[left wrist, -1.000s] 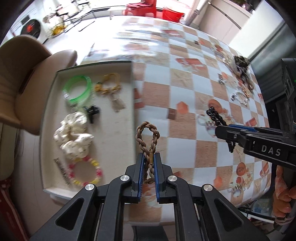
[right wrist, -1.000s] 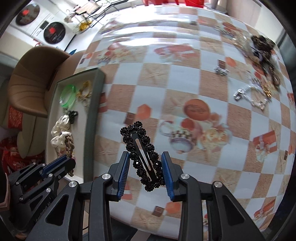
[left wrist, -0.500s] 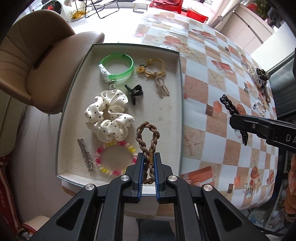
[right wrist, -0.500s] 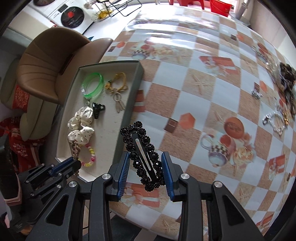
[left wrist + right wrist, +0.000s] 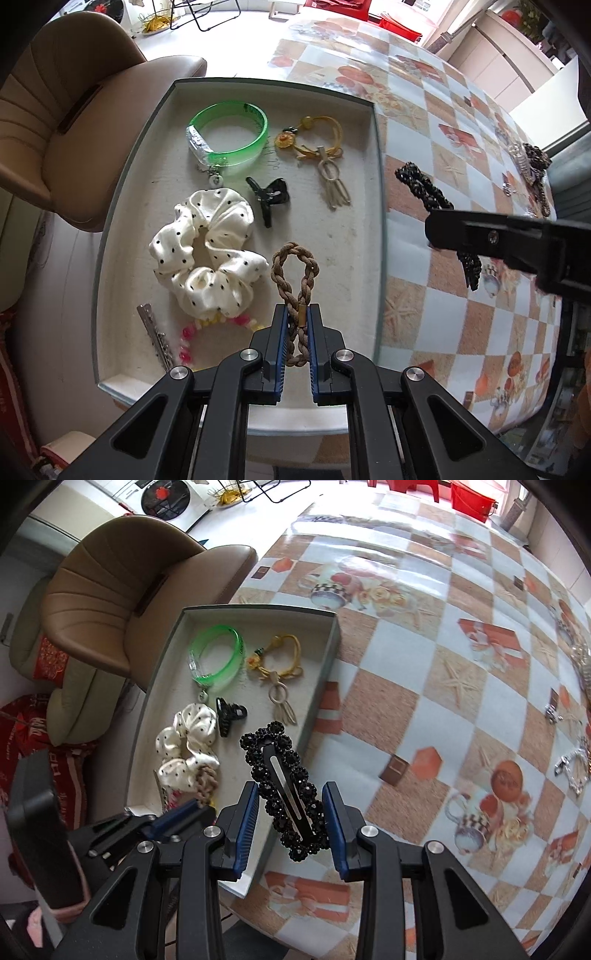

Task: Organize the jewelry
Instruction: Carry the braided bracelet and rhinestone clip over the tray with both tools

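My left gripper is shut on a brown braided hair tie and holds it above the near part of the grey tray. My right gripper is shut on a black beaded hair clip, held above the tray's right wall; the clip also shows in the left wrist view. In the tray lie a green bangle, a yellow hair tie, a black claw clip, a white dotted scrunchie, a bead bracelet and a silver clip.
The tray sits at the edge of a table with a checked orange cloth. More jewelry lies at the far right of the table, also in the right wrist view. A brown chair stands just left of the tray.
Both grippers have moved left, from over the checked cloth to over the tray, each still holding its item. The tray looms larger and nearer now.
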Tool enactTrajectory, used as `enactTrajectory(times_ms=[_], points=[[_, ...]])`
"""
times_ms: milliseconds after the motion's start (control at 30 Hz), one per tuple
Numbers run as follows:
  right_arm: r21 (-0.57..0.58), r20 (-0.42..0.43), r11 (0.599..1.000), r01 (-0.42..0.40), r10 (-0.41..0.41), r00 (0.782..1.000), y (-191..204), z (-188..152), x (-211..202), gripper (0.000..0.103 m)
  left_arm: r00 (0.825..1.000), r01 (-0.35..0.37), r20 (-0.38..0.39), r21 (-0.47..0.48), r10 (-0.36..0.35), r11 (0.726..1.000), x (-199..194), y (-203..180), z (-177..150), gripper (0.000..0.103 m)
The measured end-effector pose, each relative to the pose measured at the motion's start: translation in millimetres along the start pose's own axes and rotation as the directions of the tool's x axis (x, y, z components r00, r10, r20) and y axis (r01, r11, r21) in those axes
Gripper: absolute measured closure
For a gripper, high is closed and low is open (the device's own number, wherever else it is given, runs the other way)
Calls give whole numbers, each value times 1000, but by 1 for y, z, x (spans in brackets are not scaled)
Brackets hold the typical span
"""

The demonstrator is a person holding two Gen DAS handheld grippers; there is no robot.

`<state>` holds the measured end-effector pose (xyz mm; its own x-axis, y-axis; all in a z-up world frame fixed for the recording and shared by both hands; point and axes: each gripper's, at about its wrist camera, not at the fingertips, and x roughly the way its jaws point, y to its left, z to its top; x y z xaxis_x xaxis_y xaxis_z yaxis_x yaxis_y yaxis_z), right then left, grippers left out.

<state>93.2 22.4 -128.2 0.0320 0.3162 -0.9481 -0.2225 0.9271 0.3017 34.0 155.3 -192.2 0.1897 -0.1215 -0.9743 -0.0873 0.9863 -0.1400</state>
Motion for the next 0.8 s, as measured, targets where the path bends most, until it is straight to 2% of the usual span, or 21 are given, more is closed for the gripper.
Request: enactTrajectory(times_ms=[367, 800], points=[[8, -27, 999, -45, 46, 999, 11, 29, 28, 65, 998, -54, -16, -45, 54, 997, 23, 23, 6, 90], [22, -59, 998, -55, 57, 997, 17, 52, 60, 65, 997, -72, -13, -61, 71, 996, 32, 26, 8, 90]])
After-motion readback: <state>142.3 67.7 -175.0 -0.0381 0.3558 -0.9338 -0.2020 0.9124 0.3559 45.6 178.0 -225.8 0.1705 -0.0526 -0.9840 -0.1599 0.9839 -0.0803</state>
